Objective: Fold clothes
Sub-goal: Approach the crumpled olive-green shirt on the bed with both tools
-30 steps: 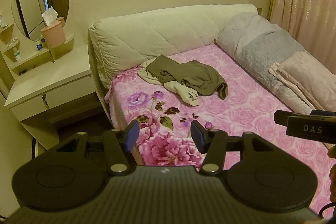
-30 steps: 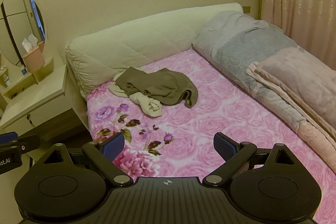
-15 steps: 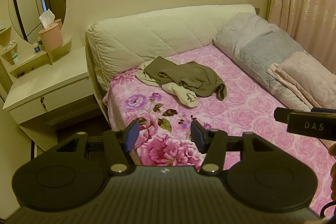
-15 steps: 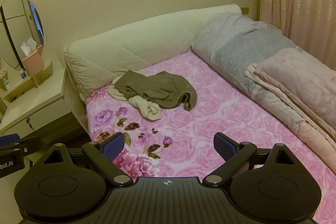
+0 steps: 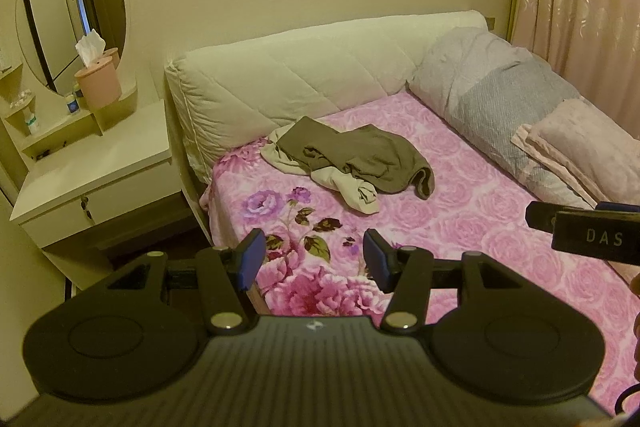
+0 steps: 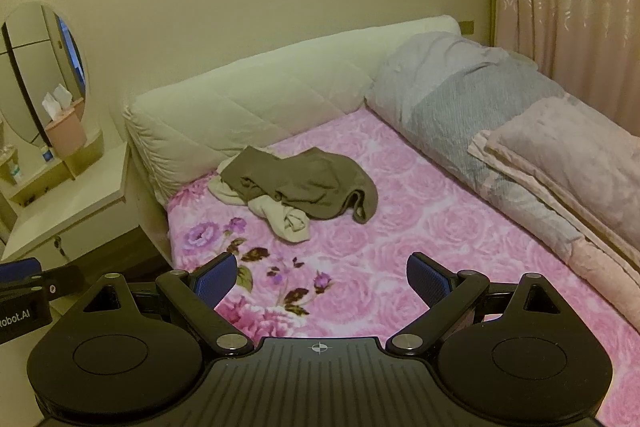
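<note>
Clothes: a brown garment (image 5: 360,155) lay crumpled over a cream garment (image 5: 352,189) on the bed (image 5: 480,227), at 12 o'clock from both grippers, well apart.
Left gripper (image 5: 314,255): jaws moderately open, empty.
Right gripper (image 6: 320,277): jaws wide, empty.
Advice: reach the brown garment first, pinch one edge, lift it clear.

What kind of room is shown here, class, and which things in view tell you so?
Most likely a home bedroom: a bed with a pink floral sheet and padded headboard, a dressing table with an oval mirror, and crumpled clothes on the sheet.
</note>
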